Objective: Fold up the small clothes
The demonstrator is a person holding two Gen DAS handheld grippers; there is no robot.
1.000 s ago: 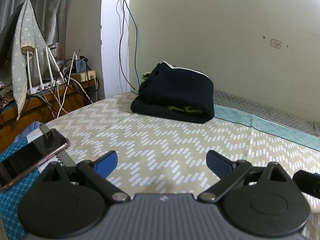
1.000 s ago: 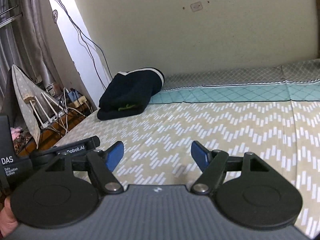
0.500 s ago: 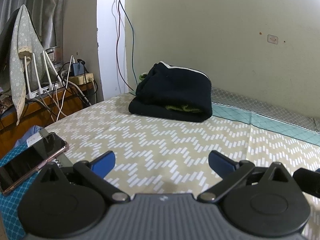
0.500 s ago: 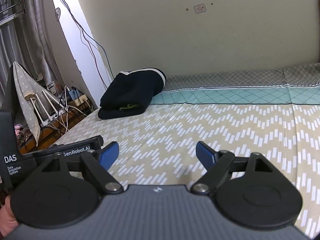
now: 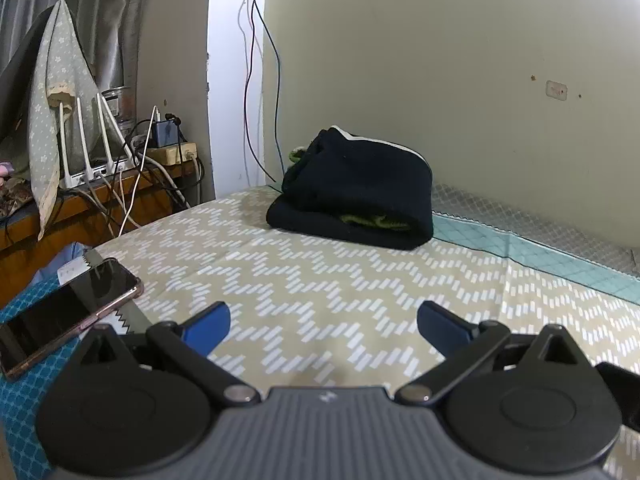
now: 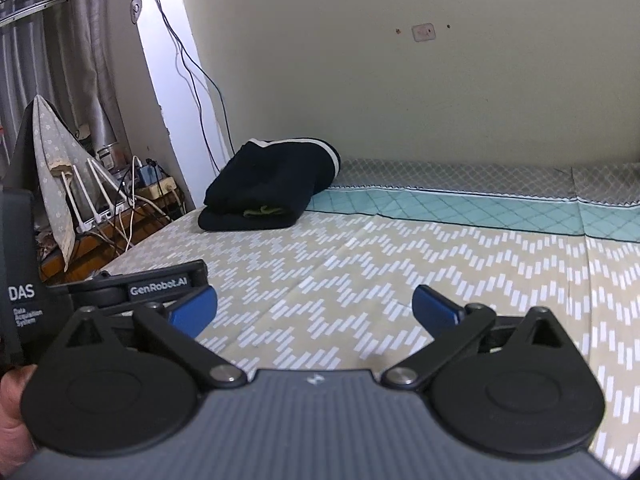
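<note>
A folded stack of dark navy clothes (image 5: 356,196) with white piping and a bit of green showing lies at the far left corner of the bed (image 5: 320,288), against the wall. The same stack of clothes (image 6: 268,188) appears far ahead in the right wrist view. My left gripper (image 5: 324,322) hovers open over the patterned sheet, well short of the clothes, nothing between its blue pads. My right gripper (image 6: 314,308) is also over the sheet (image 6: 360,264), its jaws still opening wide with nothing between them. The left gripper's body (image 6: 132,292) shows beside it.
A phone (image 5: 60,316) lies on a teal cloth at the bed's near left edge. Beyond the left edge stands a wooden shelf (image 5: 96,196) with a router, cables and a power strip. Wires hang down the wall (image 5: 480,60) behind the clothes. A hand (image 6: 12,404) shows at lower left.
The right gripper's jaws have spread wider. Both views have shifted slightly, with the clothes stack staying in place.
</note>
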